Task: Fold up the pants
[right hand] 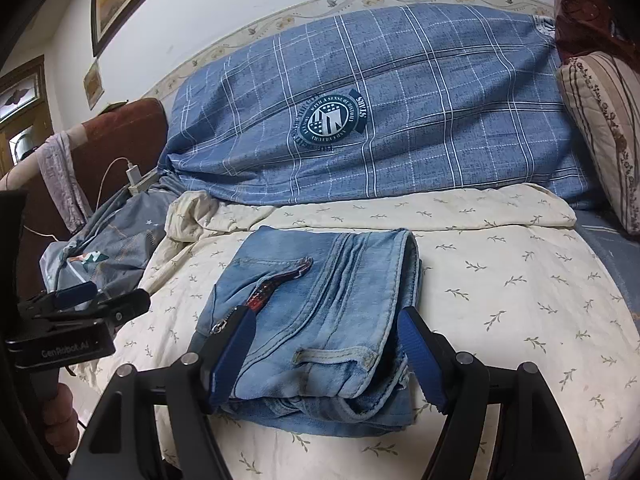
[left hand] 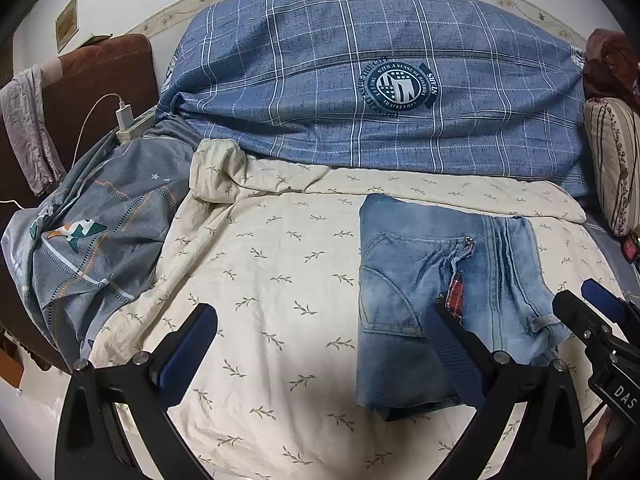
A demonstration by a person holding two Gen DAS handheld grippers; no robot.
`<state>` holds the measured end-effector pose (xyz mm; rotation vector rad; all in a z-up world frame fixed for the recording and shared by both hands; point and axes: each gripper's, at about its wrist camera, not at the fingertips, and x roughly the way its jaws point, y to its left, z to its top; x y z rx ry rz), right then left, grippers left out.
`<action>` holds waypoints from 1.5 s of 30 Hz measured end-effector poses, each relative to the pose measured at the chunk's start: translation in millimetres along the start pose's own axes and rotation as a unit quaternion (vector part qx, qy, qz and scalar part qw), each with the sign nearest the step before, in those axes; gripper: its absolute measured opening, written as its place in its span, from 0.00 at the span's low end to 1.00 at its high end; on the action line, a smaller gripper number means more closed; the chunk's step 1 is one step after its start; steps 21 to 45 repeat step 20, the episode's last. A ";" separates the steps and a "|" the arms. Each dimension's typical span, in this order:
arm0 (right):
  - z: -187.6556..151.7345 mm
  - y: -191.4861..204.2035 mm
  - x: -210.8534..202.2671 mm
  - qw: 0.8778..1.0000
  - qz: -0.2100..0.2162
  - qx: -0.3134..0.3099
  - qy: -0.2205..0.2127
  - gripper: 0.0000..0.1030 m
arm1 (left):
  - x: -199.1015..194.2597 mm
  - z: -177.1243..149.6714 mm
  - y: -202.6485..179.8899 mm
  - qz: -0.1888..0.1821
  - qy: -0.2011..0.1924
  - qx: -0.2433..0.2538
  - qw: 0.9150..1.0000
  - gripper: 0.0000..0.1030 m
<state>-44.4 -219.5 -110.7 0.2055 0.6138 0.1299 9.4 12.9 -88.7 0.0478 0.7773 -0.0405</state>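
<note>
Bed: the cream leaf-print quilt (right hand: 500, 280) gives you a flat folding surface; the blue plaid duvet (right hand: 400, 120) is heaped at the back, out of the way.
Jeans: the jeans (right hand: 320, 300) lie on the quilt as a compact stack, folds to your right, waistband and belt loop nearest you; I judge the fold nearly or fully done.
Right gripper: your right gripper (right hand: 328, 360) is open, its 2 fingers straddling the stack's near end without pinching it.
Left gripper: your left gripper (left hand: 320, 356) is open and empty, 1 finger over the jeans' left edge, the other over bare quilt.
Hidden: the layers under the top fold cannot be counted; your hands are cut off at the frame edges.
</note>
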 end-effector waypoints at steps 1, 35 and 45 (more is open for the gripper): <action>0.0 -0.2 1.0 1.000 0.000 0.000 0.000 0.74 | 0.7 -0.1 0.3 0.000 0.001 -0.001 1.000 1.00; 0.6 5.3 29.0 1.000 -0.003 0.004 0.014 0.74 | 14.2 -3.1 10.6 -0.011 0.004 -0.012 1.000 1.00; 0.6 5.3 29.0 1.000 -0.003 0.004 0.014 0.74 | 14.2 -3.1 10.6 -0.011 0.004 -0.012 1.000 1.00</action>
